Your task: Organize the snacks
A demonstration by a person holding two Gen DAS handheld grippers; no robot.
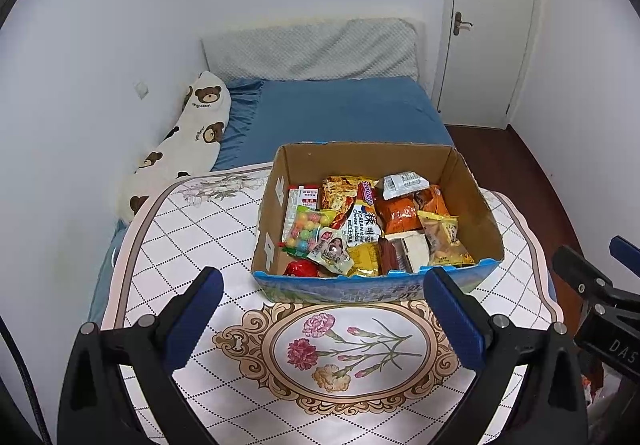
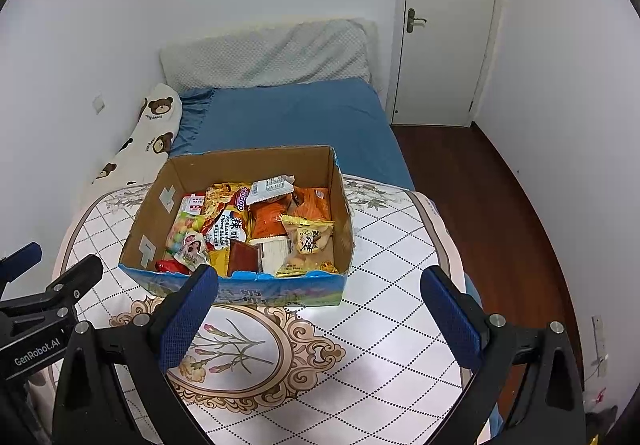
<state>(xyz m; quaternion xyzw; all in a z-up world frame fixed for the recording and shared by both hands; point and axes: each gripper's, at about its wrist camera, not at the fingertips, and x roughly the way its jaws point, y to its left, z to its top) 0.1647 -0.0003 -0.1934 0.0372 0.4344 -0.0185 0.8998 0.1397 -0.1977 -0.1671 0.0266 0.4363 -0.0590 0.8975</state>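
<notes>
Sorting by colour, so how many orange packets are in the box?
2 orange packets, side by side toward the far right of the cardboard box, under a white wrapper. More may be buried.

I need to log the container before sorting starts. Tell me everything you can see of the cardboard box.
The box is an open-topped brown corrugated carton, its flaps cut off, leaving a ragged rim. Its outer front face carries blue printed artwork; pale tape patches mark the inner left wall. It sits upright and level on the table, toward the far edge near the bed. Snack packets cover its floor. Neither gripper touches it.
</notes>
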